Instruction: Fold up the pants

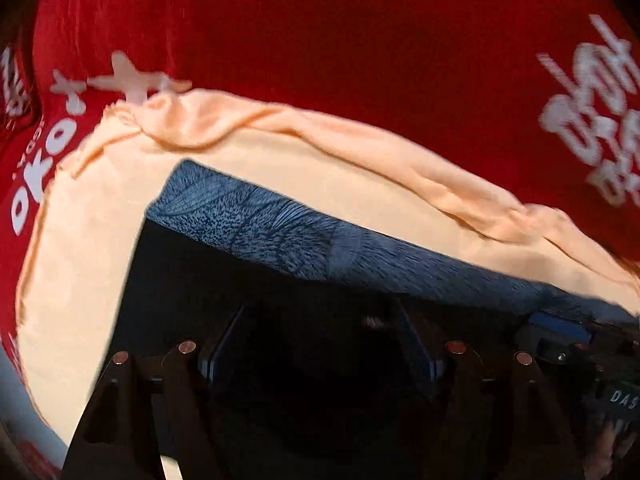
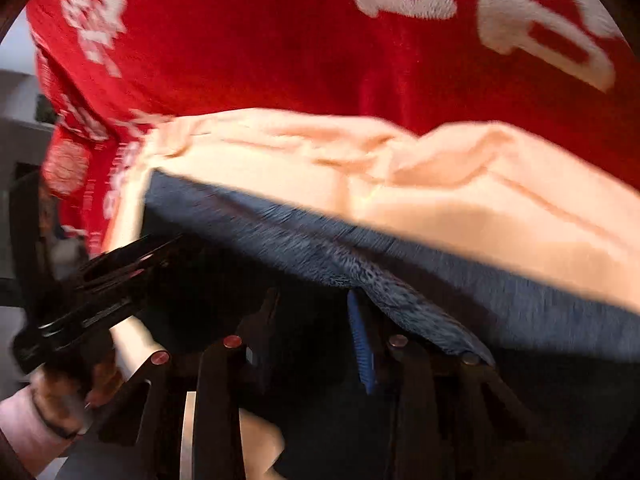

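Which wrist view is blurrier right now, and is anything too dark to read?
Right wrist view: heavier motion smear across the peach cloth and the dark blue pants. Left wrist view: sharper, the pants weave shows, blurring only toward the right. Both views: fisheye bending, and the fingers sit in deep shadow, so the jaws' state is unreadable.

matt blue woven pants (image 1: 256, 208); smooth peach cloth (image 1: 80, 240).

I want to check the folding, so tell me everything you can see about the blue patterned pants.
The blue patterned pants are a dark blue fabric with a fine speckled, leaf-like print. A straight edge is lifted toward both cameras, its underside in shadow. They lie over a peach cloth, which is spread on a red cover with white lettering. The fabric reaches both grippers; whether the jaws pinch it is hidden in shadow.
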`<action>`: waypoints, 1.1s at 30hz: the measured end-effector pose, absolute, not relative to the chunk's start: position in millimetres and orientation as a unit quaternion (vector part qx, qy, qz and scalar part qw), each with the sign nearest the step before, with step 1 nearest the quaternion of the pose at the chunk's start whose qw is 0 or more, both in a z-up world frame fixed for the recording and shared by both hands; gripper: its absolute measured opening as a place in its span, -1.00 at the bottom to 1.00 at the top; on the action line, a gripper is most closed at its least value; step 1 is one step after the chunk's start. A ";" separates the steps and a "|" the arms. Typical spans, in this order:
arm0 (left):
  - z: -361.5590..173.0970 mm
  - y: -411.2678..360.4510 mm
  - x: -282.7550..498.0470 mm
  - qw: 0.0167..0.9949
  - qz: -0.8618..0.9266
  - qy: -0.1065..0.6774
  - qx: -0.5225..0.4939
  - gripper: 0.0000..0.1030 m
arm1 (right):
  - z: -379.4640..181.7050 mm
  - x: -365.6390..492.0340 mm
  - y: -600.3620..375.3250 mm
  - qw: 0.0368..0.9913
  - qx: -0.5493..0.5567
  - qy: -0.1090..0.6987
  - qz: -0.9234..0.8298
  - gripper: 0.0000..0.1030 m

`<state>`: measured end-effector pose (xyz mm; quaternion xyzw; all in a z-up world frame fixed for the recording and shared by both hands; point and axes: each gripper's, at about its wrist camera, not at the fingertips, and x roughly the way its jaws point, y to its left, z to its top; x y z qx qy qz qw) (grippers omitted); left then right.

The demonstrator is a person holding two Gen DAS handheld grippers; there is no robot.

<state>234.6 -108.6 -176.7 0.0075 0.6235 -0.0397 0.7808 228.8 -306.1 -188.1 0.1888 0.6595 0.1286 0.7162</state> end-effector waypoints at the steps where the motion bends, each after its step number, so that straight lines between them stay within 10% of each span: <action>1: -180.8 -110.1 238.2 0.786 -0.036 0.617 0.008 0.41 | -196.4 232.9 -312.2 0.713 0.207 0.658 0.124 -0.31; 11: -164.1 -123.8 235.5 0.776 -0.012 0.630 0.034 0.41 | -151.5 213.9 -374.9 0.715 0.340 0.598 0.119 0.05; 33: -115.1 -221.2 45.7 0.737 -0.195 0.629 0.150 0.41 | -100.9 -96.5 -462.6 0.706 0.382 0.585 -0.118 0.09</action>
